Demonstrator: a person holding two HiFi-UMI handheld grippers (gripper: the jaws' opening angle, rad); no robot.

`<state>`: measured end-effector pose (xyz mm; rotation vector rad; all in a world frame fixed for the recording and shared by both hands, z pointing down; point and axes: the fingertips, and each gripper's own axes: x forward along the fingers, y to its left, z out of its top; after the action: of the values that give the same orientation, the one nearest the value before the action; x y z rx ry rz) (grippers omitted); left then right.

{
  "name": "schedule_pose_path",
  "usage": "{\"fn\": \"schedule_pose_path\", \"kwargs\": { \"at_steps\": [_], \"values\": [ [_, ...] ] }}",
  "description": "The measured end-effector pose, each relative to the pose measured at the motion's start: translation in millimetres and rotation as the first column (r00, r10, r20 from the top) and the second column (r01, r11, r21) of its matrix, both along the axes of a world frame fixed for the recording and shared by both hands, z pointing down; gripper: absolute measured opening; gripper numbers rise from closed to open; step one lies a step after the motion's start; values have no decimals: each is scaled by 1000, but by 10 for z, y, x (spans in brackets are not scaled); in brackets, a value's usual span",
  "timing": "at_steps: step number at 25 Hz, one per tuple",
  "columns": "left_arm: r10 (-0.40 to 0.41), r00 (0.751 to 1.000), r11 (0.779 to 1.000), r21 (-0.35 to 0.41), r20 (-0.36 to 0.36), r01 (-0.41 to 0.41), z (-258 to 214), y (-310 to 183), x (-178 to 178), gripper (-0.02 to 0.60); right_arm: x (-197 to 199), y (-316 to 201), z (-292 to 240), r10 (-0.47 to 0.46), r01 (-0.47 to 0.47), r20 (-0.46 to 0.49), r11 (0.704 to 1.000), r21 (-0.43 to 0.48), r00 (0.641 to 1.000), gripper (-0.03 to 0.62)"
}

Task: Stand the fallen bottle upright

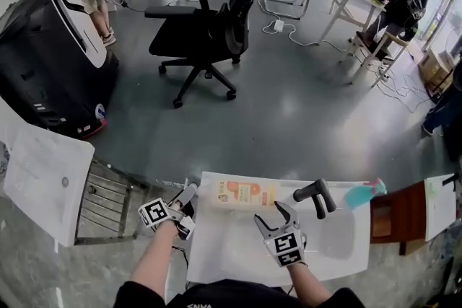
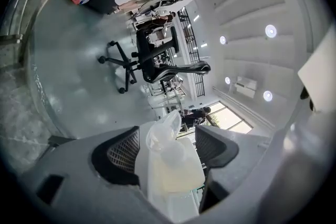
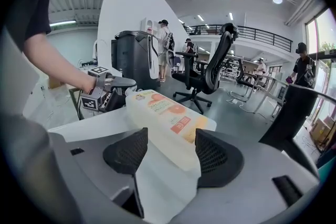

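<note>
The bottle [image 1: 243, 193], pale with an orange label, lies on its side along the far edge of the white table [image 1: 231, 252]. My left gripper [image 1: 189, 209] sits at the table's left edge, pointing level at the bottle's cap end. In the left gripper view the bottle's [image 2: 173, 165] cap end lies between the wide-open jaws with gaps on both sides. My right gripper [image 1: 276, 216] is over the table just short of the bottle's other end. Its jaws are open, and the bottle [image 3: 168, 120] stretches away ahead of them.
A black handled tool [image 1: 315, 197] and a blue spray bottle [image 1: 363, 193] lie on the table to the right. A metal rack [image 1: 108, 198] stands left of the table and a brown stool [image 1: 393, 216] right. Beyond are an office chair [image 1: 209, 29] and a black machine [image 1: 50, 61].
</note>
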<state>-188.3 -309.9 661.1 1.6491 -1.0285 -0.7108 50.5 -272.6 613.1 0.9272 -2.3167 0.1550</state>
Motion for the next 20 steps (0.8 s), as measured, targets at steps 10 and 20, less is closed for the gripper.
{"fn": "schedule_pose_path", "kwargs": {
  "at_steps": [10,20],
  "values": [
    [-61,994,996,-53,90,66,99,-11,-65,149,9,-18,-1,13,-14,16,1000,23,1000,265],
    [-65,979,997,-35,193,73,-189,-23,-49,143,53,-21,-14,50,-51,48,998,22,998,261]
  ]
}}
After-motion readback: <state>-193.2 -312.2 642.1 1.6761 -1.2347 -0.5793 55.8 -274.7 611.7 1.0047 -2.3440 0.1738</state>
